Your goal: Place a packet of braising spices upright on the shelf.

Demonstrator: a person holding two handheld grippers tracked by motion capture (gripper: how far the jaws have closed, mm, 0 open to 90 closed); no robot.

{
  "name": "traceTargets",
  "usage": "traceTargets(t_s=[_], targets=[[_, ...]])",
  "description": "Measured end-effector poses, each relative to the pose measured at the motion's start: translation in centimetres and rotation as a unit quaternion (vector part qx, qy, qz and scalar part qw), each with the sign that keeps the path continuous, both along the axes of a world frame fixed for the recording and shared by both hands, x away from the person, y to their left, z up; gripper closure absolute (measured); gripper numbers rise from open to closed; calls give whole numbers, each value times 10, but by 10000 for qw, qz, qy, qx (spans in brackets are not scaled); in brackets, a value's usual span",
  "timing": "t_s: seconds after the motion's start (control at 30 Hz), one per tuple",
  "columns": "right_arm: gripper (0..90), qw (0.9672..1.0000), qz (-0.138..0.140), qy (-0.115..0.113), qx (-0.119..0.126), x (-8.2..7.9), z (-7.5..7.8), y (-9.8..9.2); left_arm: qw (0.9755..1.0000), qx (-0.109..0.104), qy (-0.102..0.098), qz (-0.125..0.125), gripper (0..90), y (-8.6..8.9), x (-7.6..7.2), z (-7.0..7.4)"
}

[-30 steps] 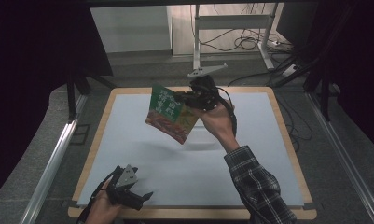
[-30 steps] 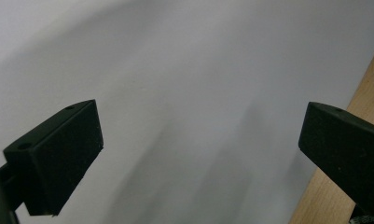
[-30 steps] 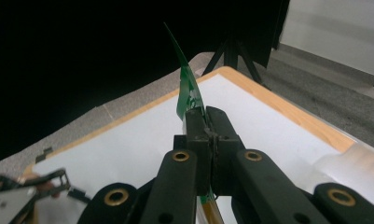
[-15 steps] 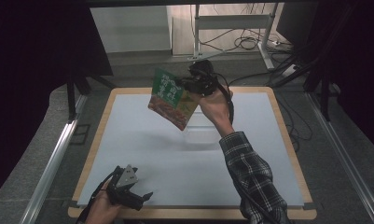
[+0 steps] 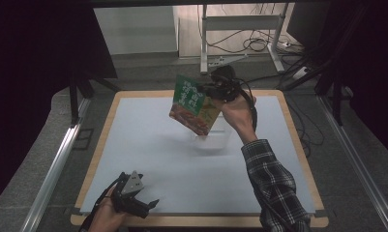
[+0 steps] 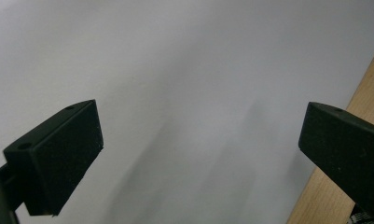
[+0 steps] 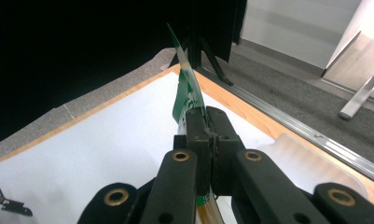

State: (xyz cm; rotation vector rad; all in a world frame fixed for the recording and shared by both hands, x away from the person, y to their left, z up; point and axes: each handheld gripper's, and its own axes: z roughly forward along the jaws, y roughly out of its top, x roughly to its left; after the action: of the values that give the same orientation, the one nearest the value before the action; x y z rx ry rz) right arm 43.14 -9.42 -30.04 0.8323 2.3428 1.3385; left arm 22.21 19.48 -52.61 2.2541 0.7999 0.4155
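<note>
1. The right gripper (image 5: 216, 92) is clenched on the edge of a green food packet (image 5: 194, 104). In the right gripper view its jaws sit pressed together around the thin packet (image 7: 187, 88), which rises edge-on from between them.

2. Compared with a second ago, the packet has travelled up and toward the upper centre of the high view. It now hangs tilted in the air, well clear of the white surface, printed face toward the camera.

3. Directly below it lies a clear plastic container (image 5: 212, 137), pale against the counter (image 5: 133, 145). I judge the lift as a carry toward, or a lining up above, that container; the packet is not yet in it.

4. The right hand (image 5: 237, 113) is raised with the wrist bent back. The forearm, in a plaid sleeve (image 5: 274, 183), runs diagonally from the lower right of the frame up to the middle.

5. The left gripper (image 5: 133, 195) sits at the lower left of the high view, near the counter's front edge, as it did a second ago. Its jaws stand wide apart with nothing between them; in the left gripper view one fingertip (image 6: 58, 154) frames bare white surface, with the wooden border (image 6: 334, 186) at the right.

6. The left hand (image 5: 107, 215) rests low and takes no part in the carry.
</note>
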Motion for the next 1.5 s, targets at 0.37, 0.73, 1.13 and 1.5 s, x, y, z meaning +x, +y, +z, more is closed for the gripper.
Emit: traceTargets(t_s=[0.37, 0.73, 1.13, 1.5], targets=[[884, 9995, -179, 78, -244, -4, 0, -27, 10000, 27, -1, -6, 0, 0, 0, 0], [882, 9981, -306, 257, -463, 3, -10, -42, 10000, 59, 9, -12, 0, -1, 0, 0], [876, 9966, -262, 447, -636, 15, -31, -28, 10000, 95, 6, -15, 0, -1, 0, -1], [816, 9957, -300, 430, -770, 20, -40, -23, 9999, 116, -2, -14, 0, -2, 0, -1]])
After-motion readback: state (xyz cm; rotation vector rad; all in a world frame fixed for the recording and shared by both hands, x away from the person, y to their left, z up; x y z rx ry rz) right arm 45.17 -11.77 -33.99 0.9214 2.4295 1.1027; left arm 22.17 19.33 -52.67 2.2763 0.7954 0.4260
